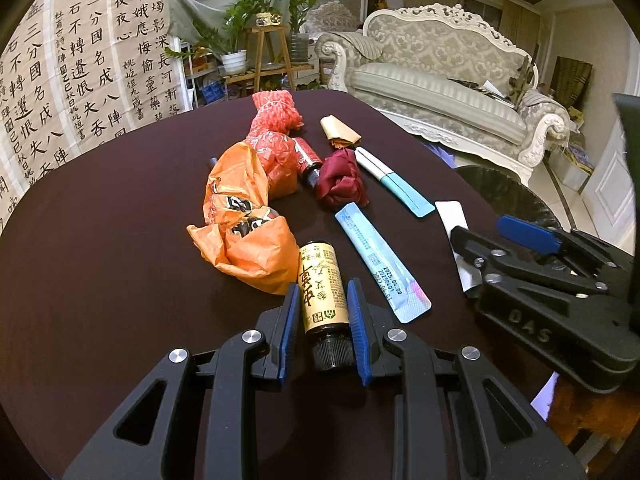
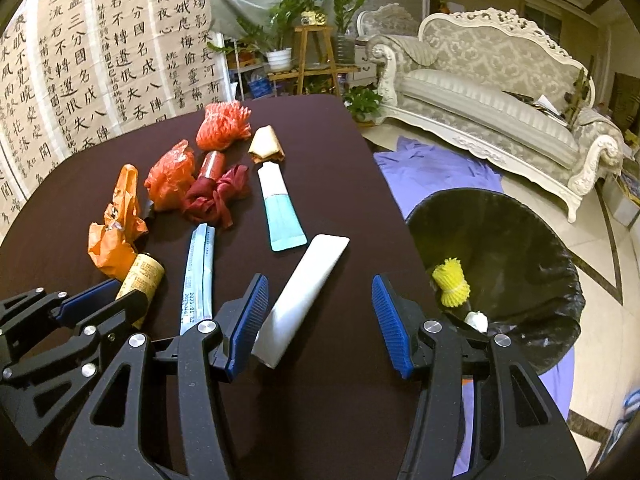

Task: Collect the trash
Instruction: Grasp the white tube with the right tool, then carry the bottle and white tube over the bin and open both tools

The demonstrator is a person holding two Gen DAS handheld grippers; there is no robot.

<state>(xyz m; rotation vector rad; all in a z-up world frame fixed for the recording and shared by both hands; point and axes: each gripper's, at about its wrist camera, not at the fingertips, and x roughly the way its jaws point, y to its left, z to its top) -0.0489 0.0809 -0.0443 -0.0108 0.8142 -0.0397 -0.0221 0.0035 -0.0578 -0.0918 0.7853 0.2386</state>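
Two tongs: our left tongs [image 1: 323, 312] clamp a cylindrical tan-labelled bottle [image 1: 320, 292]; our right tongs [image 2: 320, 320] gape over a flat white packet [image 2: 300, 296].

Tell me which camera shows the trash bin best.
The right wrist view: the black-lined trash bin sits open beside the table, with a yellow foam net inside. The left wrist view catches only part of its dark rim behind the right claw.

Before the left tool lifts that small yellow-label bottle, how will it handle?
The bottle looks rigid, so the left tool pads closed on its sides should hold without crushing. It is a cylinder lying on the table, so it would probably roll if released. The glossy label may slip slightly.
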